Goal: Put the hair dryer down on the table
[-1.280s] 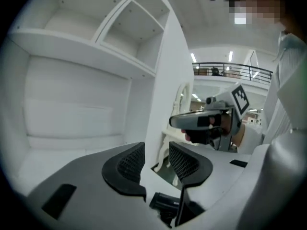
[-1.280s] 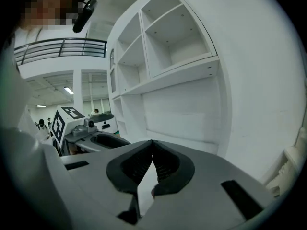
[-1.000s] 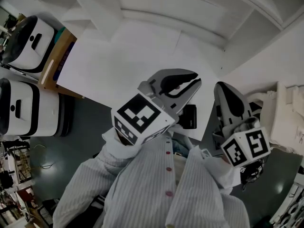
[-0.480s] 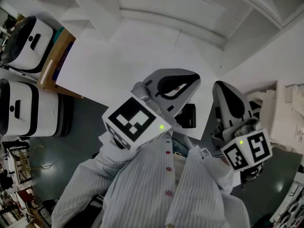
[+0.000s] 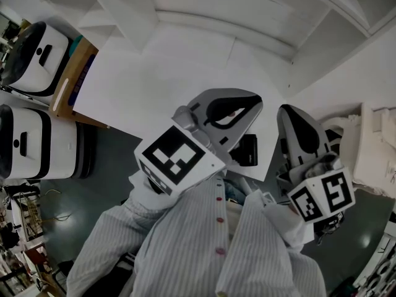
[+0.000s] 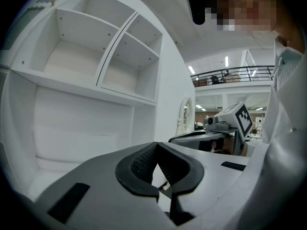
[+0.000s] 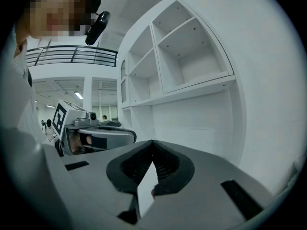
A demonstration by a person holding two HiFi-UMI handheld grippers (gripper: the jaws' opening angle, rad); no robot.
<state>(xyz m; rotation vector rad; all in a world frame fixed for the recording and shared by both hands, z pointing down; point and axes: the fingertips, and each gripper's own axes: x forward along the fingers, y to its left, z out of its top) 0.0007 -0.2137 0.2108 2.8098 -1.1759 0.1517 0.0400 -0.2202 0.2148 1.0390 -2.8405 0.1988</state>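
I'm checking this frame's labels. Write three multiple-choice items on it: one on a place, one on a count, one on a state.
1. Where do the white shelves stand?
A. beyond the table
B. under the table
C. on the tabletop

2. How many white machines stand on the floor at the left?
A. one
B. two
C. four

3. How is the left gripper?
A. wide open
B. clamped on a cup
C. shut, empty

1 A: both gripper views face them past the table.
2 B: two stand beside the table.
3 C: its pads meet, nothing between.
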